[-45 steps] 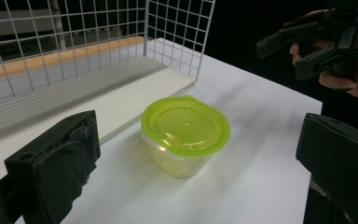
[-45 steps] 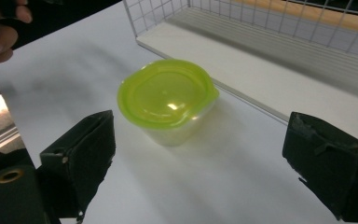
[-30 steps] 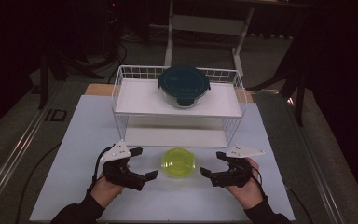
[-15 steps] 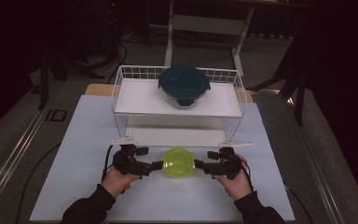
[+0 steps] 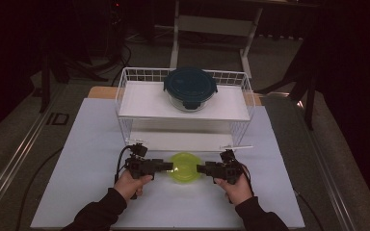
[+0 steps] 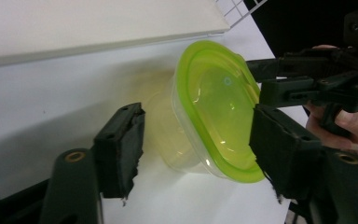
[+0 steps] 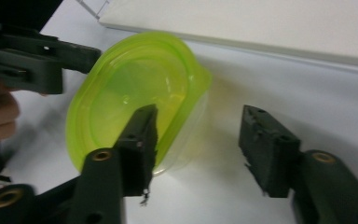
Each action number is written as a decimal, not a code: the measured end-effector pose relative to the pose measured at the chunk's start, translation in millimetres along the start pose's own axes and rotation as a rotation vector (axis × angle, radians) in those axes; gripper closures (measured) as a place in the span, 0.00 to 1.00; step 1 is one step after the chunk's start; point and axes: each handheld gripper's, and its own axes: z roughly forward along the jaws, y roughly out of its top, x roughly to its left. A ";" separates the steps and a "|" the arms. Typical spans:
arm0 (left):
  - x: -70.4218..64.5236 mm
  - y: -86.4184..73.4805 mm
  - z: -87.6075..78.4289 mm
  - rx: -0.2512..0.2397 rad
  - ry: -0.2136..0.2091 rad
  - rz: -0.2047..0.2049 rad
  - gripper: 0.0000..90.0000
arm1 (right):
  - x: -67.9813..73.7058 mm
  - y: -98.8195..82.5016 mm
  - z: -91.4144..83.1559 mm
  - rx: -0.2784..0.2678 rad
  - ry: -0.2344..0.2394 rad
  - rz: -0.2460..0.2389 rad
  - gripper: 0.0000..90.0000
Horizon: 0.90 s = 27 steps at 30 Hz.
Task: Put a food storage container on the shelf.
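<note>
I hold a pair of tongs in each hand, low over the bench (image 5: 86, 159), and the small clear tub with the lime-green lid (image 5: 185, 167) sits on the bench directly between them.

My left tongs (image 5: 167, 166) point straight at the tub's side. Looking along them, the tub (image 6: 212, 112) lies between the two black pads: one pad sits over the lid's rim, the other stands off the clear wall with bare bench showing in the gap. Their jaws have just been closing and stand about half open, with the tub between them. I cannot tell whether they have a firm grip yet.

My right tongs (image 5: 202, 168) come at the tub from the opposite side, tips facing my left tongs across it. Along their jaws, one pad lies over the green lid (image 7: 135, 98) near its edge, while the other pad stands well clear of the tub, out over open bench. These jaws have also just been closing, to roughly half open, and they do not clamp the tub.

Beyond both tongs stands a white wire rack (image 5: 125, 96), and on its shelf rests a round glass container with a dark teal lid (image 5: 190, 84).
</note>
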 end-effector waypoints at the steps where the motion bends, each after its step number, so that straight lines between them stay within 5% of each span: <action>1: 0.4 0.0 1.2 0.006 -0.003 -0.007 0.50 | -0.1 -0.1 0.3 0.001 0.002 0.006 0.56; 8: 0.8 0.2 3.9 0.032 -0.025 -0.032 0.76 | 3.6 0.0 2.3 0.027 0.035 0.028 0.71; 15: -0.1 -1.1 5.7 0.076 -0.041 -0.062 0.80 | 7.6 -1.2 2.2 0.036 0.046 0.045 0.78; 21: -3.8 -4.7 3.0 0.073 -0.027 -0.075 0.84 | 6.4 -4.5 0.4 0.035 0.113 0.099 0.84; 27: -10.9 -8.3 0.1 0.078 -0.010 -0.078 0.86 | 10.7 -6.3 -2.7 0.039 0.097 0.104 0.87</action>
